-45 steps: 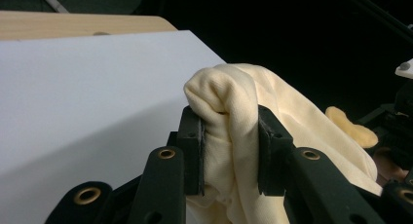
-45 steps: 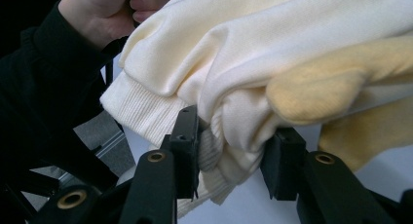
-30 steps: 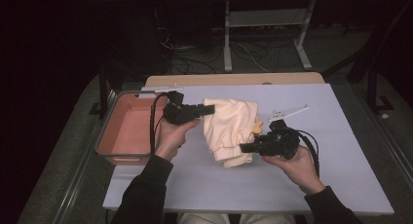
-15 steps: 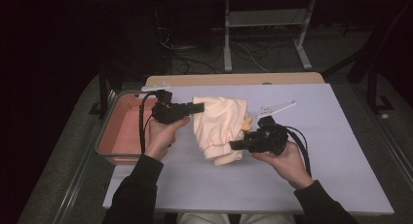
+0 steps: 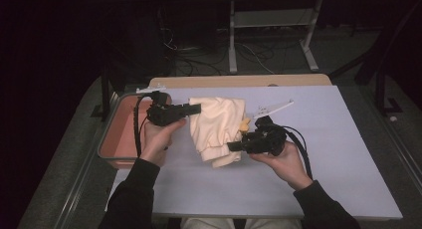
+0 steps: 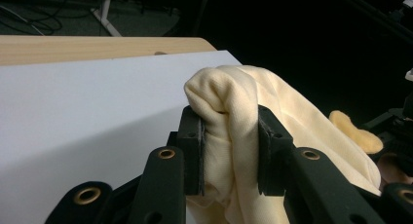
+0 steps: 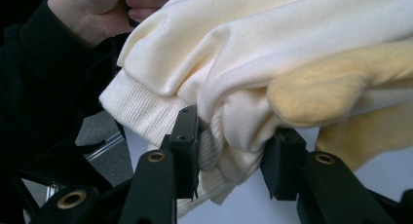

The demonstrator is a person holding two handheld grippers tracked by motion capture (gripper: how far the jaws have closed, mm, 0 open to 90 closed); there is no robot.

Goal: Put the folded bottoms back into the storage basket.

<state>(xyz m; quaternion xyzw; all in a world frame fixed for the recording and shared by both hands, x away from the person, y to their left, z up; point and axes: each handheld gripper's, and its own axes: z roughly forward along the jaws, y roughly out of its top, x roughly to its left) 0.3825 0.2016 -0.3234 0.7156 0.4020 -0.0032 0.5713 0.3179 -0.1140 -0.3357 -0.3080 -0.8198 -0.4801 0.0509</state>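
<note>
Cream garment (image 5: 217, 127) bunched between both tools, left tool (image 6: 229, 146) and right tool (image 7: 234, 156); no legible writing

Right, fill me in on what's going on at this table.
A person is handling a cream garment with a pair of tongs in each hand. The left tongs are clamped on a bunched fold of it, and the right tongs grip another bunch near a ribbed cuff. In the high view the garment hangs crumpled between the two over the white table, just right of an orange tray. A yellow patch shows on the cloth.
</note>
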